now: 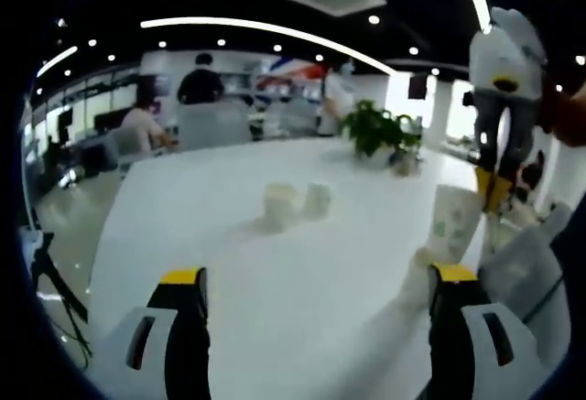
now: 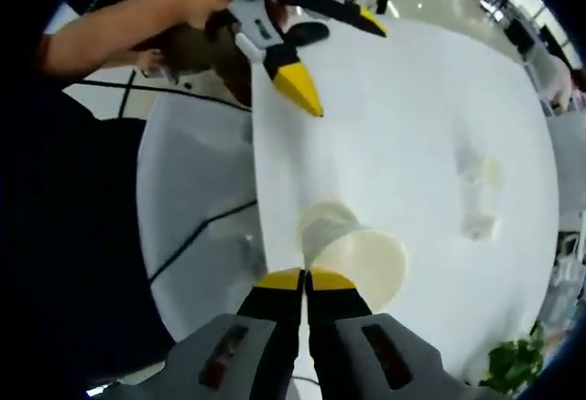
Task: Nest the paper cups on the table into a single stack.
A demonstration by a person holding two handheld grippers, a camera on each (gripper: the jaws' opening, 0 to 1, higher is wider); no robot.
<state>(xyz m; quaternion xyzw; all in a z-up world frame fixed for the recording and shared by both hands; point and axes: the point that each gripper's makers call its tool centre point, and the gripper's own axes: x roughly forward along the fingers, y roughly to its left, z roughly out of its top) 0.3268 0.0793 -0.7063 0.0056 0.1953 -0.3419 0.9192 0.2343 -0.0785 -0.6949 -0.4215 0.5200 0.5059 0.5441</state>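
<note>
A white paper cup with a green print (image 1: 455, 224) hangs just above the table's right edge. My right gripper (image 1: 492, 197) comes down onto its rim from above. In the right gripper view the right gripper (image 2: 305, 279) is shut on the near rim of that cup (image 2: 362, 255), whose open mouth faces the camera. Two more white cups (image 1: 281, 204) (image 1: 317, 199) stand side by side in the middle of the table, also seen as cups (image 2: 481, 180). My left gripper (image 1: 318, 276) is open over the near table with nothing in it, seen too as the left gripper (image 2: 337, 57).
The white table (image 1: 229, 263) is long and bare around the cups. A potted plant (image 1: 377, 130) stands at its far end, and the plant (image 2: 515, 363) is at the lower right in the right gripper view. Grey chairs (image 1: 526, 272) stand beside the table. People sit beyond it.
</note>
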